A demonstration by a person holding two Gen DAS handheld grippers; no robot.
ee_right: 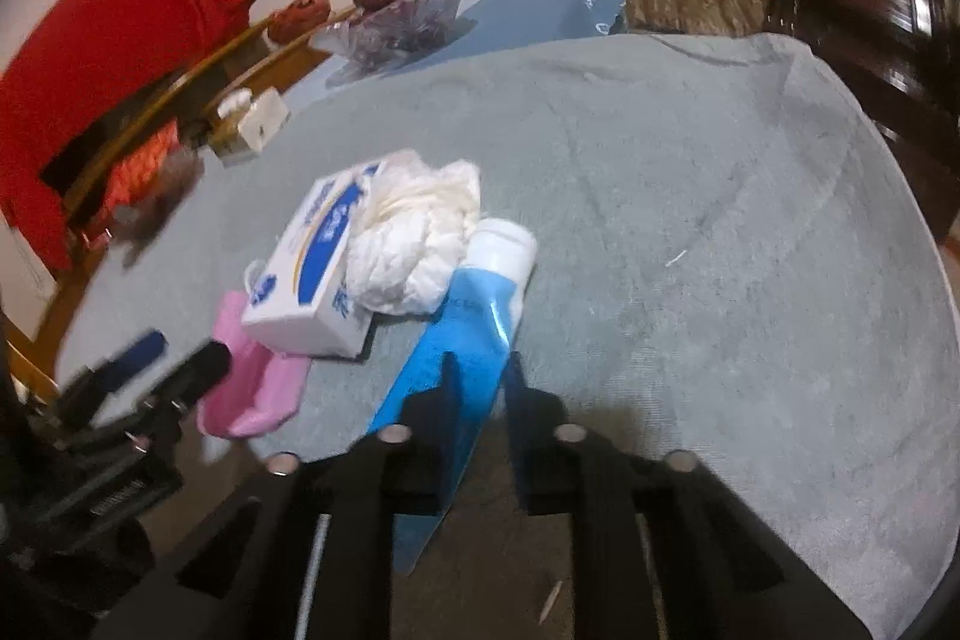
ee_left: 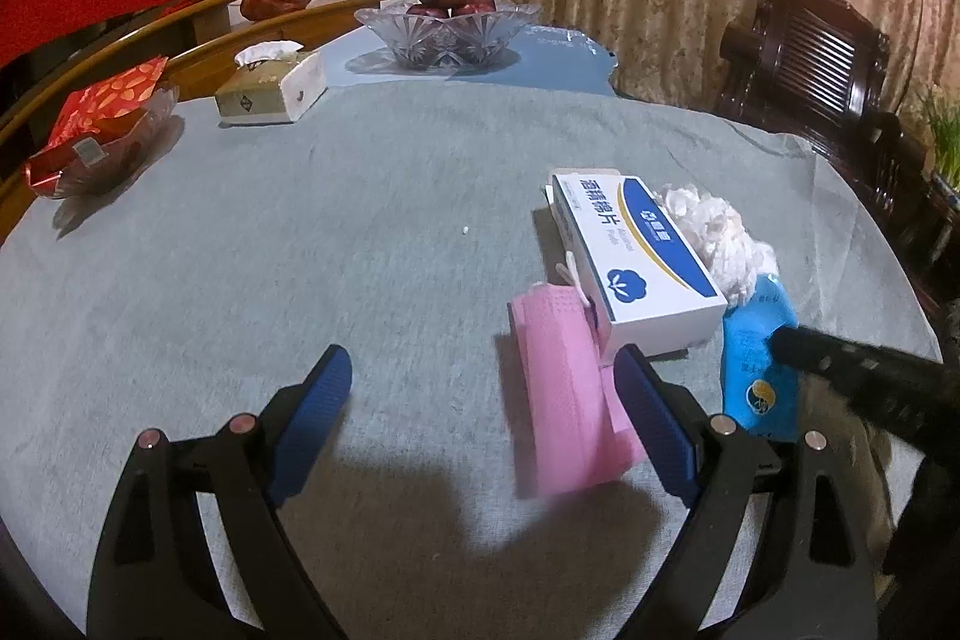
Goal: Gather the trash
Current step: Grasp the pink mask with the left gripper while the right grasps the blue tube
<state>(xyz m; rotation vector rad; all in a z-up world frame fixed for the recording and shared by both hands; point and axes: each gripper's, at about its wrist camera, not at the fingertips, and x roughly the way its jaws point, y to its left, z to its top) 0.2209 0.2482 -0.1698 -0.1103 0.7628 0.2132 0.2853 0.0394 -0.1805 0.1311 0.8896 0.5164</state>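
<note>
Four trash pieces clustered on grey cloth [ee_left: 300, 232]: blue tube [ee_right: 456, 370], white crumpled wad [ee_right: 414, 244], white-blue box [ee_left: 636, 256], pink cloth [ee_left: 564, 394]. Right gripper [ee_right: 477, 388] pinches tube's flat end. Left gripper [ee_left: 483, 388] spread wide, empty, beside pink cloth. Collecting looks barely begun; three pieces untouched. Table edge near on right; wide bare cloth on left.

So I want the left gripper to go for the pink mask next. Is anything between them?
Nothing visible does. The left gripper is open, and the pink mask lies just inside its right finger. The white box rests on the mask's far end, beyond the gripper.
</note>
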